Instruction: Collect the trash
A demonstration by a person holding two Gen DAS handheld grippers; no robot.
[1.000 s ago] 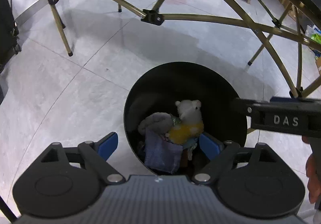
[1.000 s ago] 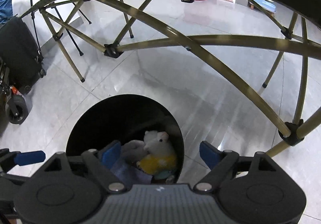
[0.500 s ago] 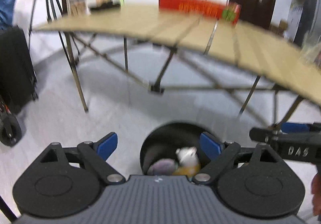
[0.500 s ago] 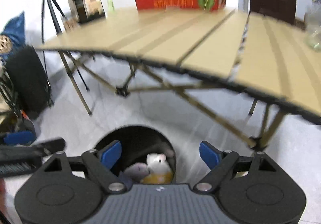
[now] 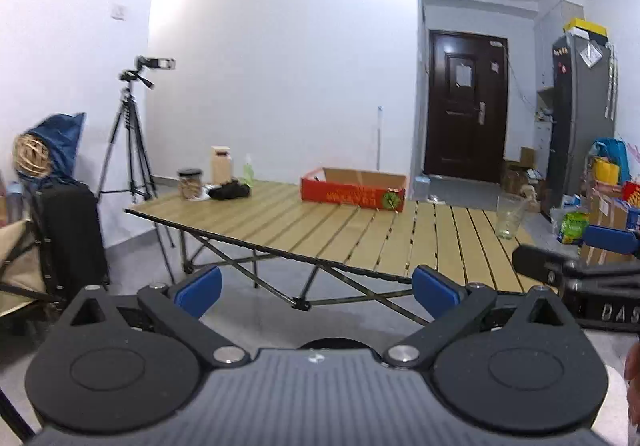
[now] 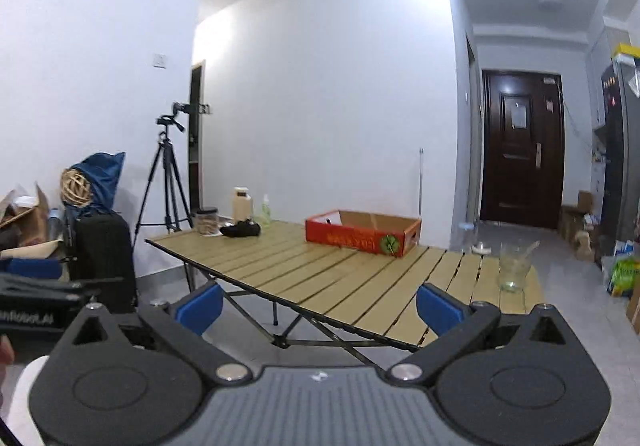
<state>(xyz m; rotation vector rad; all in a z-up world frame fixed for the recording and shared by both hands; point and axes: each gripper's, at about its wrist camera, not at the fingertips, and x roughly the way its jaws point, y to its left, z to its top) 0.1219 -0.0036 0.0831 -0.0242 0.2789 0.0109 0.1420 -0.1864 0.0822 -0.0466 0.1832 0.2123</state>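
Both the left gripper (image 5: pixel 316 288) and right gripper (image 6: pixel 318 304) are opening empty toward the slatted table (image 5: pixel 360 230) (trash bin mostly hidden below), risking toppling the glass (image 5: pixel 508 216) near its edge.

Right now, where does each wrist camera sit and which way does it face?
Left wrist: on the left gripper, facing roughly level across the slatted table toward the door; its opening, empty jaws show, the right gripper at right.
Right wrist: on the right gripper, same heading; opening, empty jaws, the left gripper at left.
Shared: table, red box, glass, tripod.
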